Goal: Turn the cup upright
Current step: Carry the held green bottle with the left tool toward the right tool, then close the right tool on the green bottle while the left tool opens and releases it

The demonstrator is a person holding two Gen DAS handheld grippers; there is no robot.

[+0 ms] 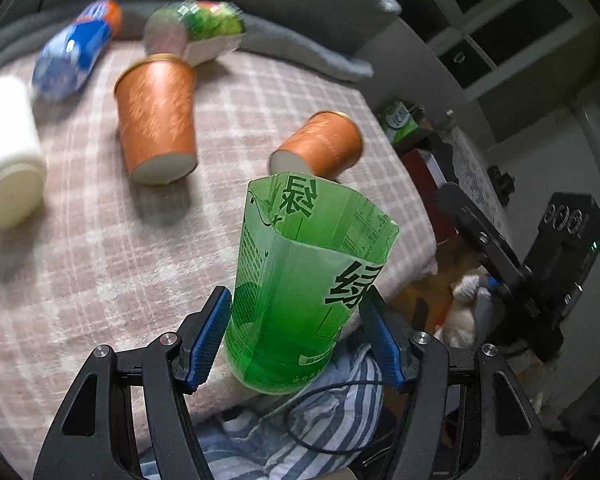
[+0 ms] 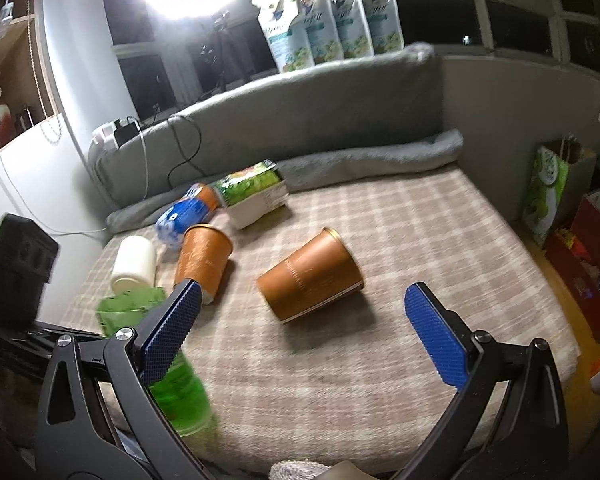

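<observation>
Left gripper (image 1: 296,300): blue pads part open, flanking the lower wall of a translucent green plastic cup with printed characters (image 1: 284,240). Cannot tell whether squeezing or just beside. Stands mouth up at the near edge of the pink plaid blanket (image 1: 80,260), with floor clutter right behind it, so little room toward the near side.

Right gripper (image 2: 303,288): spread wide, holding nothing. Faces a copper-orange paper cup with a gold rim (image 2: 312,272) lying on its side mid-blanket, just ahead and between the open fingers. Long axis near-to-far, slightly skewed: white base toward the near side, mouth toward the far side. Clearly the nearer tool for it, judging by both views.

Open blanket to the right and near side. To the far left, well apart, a second copper-orange paper cup (image 2: 204,260), also on its side.
</observation>
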